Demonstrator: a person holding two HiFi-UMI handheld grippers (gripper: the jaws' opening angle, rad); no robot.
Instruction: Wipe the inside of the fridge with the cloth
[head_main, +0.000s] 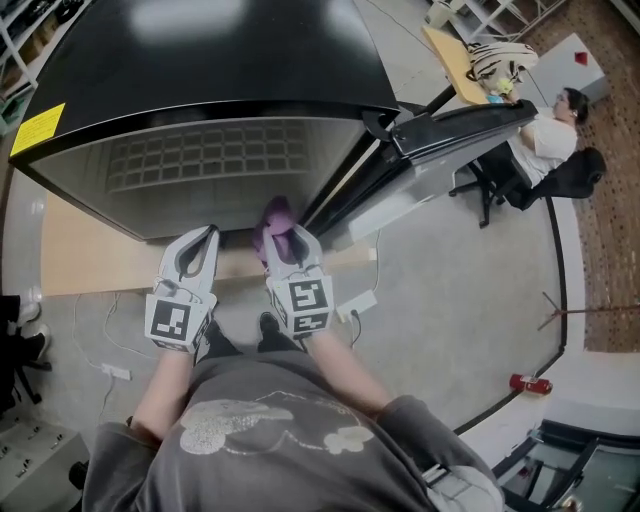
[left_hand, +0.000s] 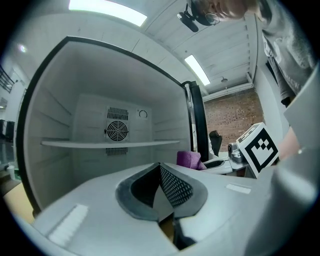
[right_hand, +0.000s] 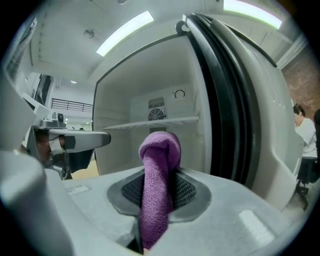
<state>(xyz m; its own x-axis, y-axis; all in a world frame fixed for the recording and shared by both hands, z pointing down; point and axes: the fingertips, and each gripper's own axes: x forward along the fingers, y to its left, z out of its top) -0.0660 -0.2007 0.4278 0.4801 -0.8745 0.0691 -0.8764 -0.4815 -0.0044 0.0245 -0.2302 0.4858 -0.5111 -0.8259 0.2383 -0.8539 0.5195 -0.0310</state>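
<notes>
Purple cloth (right_hand: 159, 150) is sitting clamped between the right gripper (head_main: 288, 243) fingers, which are pinching it tight, and its bunched end is poking out past the tips. The open fridge (left_hand: 60, 100) cavity is facing both grippers, straight ahead of the fingers, with its shelf (left_hand: 110, 143) running across further in. Left gripper (head_main: 203, 240) is hovering just left of the right fingers, its own fingers closed together and holding nothing. Fridge door (head_main: 455, 125) is standing open to the right of the right fingers.

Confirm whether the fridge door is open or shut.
Open. The door is swung out to the right, and both gripper views look straight into the fridge at its shelf and fan.
</notes>
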